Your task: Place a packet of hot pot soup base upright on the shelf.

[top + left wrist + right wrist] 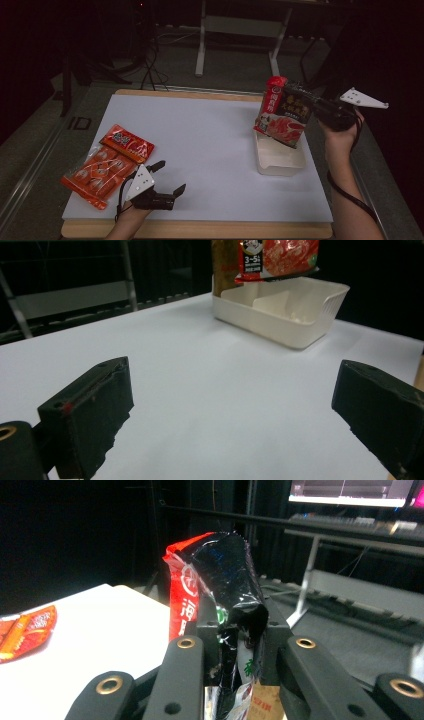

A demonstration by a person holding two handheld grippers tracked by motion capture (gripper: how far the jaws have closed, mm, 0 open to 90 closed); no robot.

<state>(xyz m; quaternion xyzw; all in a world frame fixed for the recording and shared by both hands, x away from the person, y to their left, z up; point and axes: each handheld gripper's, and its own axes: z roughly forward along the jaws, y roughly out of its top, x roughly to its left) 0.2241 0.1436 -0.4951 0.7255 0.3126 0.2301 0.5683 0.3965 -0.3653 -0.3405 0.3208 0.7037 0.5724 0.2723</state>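
Observation:
My right gripper (306, 106) is shut on a red and black food packet (281, 111), which hangs upright just above the white plastic bin (280, 159). In the right gripper view the packet (225, 580) stands pinched between the two jaws of the right gripper (239, 630). My left gripper (169, 177) lies low near the table's front left, jaws wide apart with nothing between them. In the left gripper view the left gripper (235, 420) faces the bin (285, 315) across bare white board, the packet (277, 257) hanging over it. An orange-red snack bag (107, 165) lies left of the left gripper.
The white board (200, 145) rests on a wooden table top (200, 230) with its edge showing at front and back. Behind the table stand a white desk frame (240, 30) and cables on the dark floor.

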